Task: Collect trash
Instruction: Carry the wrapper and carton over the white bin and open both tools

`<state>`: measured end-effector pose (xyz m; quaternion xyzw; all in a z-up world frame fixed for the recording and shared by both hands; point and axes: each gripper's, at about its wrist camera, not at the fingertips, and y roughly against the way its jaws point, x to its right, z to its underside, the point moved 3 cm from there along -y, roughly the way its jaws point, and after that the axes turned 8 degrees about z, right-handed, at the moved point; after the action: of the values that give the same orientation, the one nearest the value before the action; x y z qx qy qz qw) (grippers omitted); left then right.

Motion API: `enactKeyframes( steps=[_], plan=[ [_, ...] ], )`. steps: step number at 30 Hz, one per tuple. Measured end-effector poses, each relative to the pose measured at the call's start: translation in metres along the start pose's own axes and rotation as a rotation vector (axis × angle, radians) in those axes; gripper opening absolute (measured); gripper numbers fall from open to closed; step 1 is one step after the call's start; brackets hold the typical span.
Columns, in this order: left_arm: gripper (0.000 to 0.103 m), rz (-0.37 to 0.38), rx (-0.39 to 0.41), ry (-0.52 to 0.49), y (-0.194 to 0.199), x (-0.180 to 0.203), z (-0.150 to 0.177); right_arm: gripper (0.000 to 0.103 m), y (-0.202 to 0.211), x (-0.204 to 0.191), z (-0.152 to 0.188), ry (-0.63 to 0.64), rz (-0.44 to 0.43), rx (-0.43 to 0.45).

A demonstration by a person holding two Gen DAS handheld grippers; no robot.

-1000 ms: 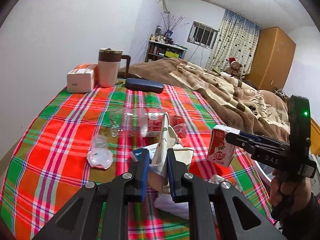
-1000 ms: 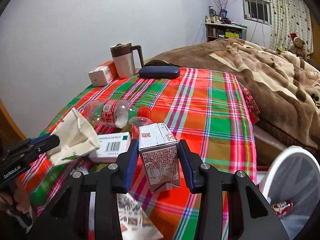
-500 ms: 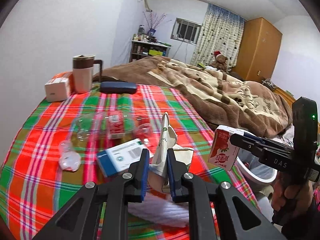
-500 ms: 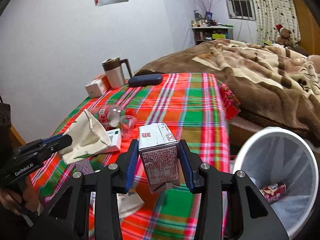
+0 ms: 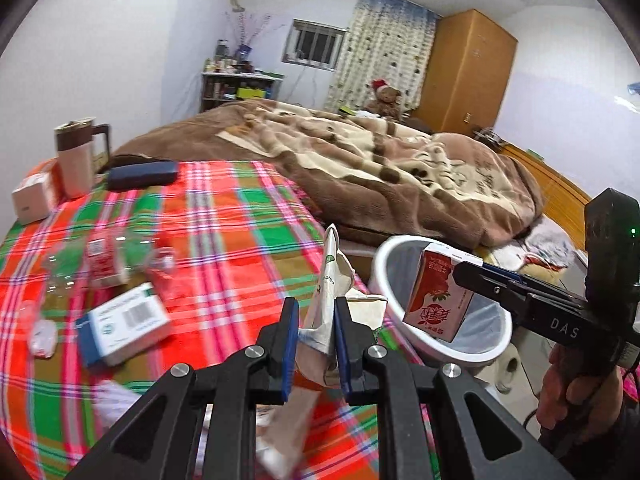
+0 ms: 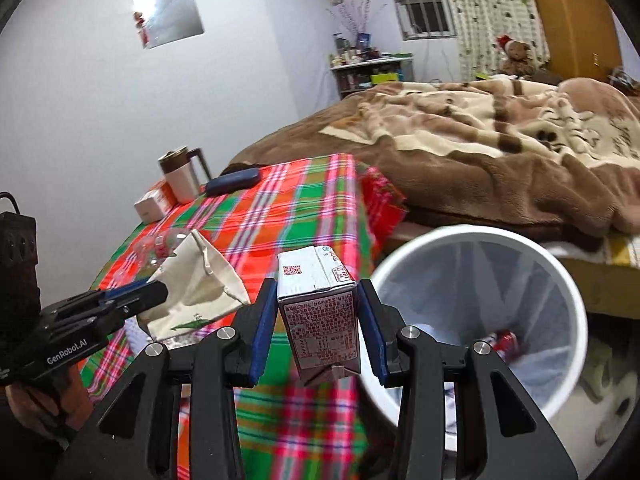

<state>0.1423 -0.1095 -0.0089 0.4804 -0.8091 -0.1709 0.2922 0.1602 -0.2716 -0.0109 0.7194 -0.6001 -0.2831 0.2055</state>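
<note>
Both grippers had swung from the table toward the white bin [image 6: 472,240] at lower right. Left gripper [image 5: 316,328] pinched a crumpled paper bag [image 5: 326,300], short of the rim; right gripper [image 6: 318,320] clamped a milk carton [image 6: 320,312]. Early release would likely drop the bag outside

A tumbler [image 5: 76,160] stands beside a navy case [image 5: 142,175] (both on plaid cloth [image 5: 240,216]), near a blanketed bed [image 5: 400,176].
</note>
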Motion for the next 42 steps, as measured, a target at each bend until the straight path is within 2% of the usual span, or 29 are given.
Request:
enactKeyframes(
  steps=[14, 27, 37, 38, 39, 40, 42],
  plan=[
    [0.017, 0.102, -0.081, -0.054, -0.054, 0.054, -0.004, 0.041, 0.013, 0.065, 0.016, -0.122, 0.116, -0.009],
    [0.018, 0.156, -0.157, -0.092, -0.102, 0.086, 0.002, 0.041, 0.009, 0.093, 0.033, -0.170, 0.149, -0.061],
    [0.020, 0.179, -0.209, -0.079, -0.127, 0.091, 0.006, 0.042, 0.007, 0.103, 0.037, -0.186, 0.153, -0.087],
    [0.020, 0.184, -0.208, -0.077, -0.127, 0.091, 0.006, 0.045, 0.007, 0.103, 0.037, -0.187, 0.157, -0.084],
    [0.021, 0.188, -0.208, -0.076, -0.127, 0.091, 0.005, 0.053, 0.007, 0.103, 0.036, -0.188, 0.160, -0.081],
    [0.024, 0.191, -0.204, -0.073, -0.126, 0.091, 0.004, 0.057, 0.008, 0.103, 0.036, -0.188, 0.160, -0.075],
    [0.030, 0.197, -0.189, -0.072, -0.123, 0.091, 0.002, 0.059, 0.009, 0.101, 0.034, -0.184, 0.155, -0.070]
  ],
)
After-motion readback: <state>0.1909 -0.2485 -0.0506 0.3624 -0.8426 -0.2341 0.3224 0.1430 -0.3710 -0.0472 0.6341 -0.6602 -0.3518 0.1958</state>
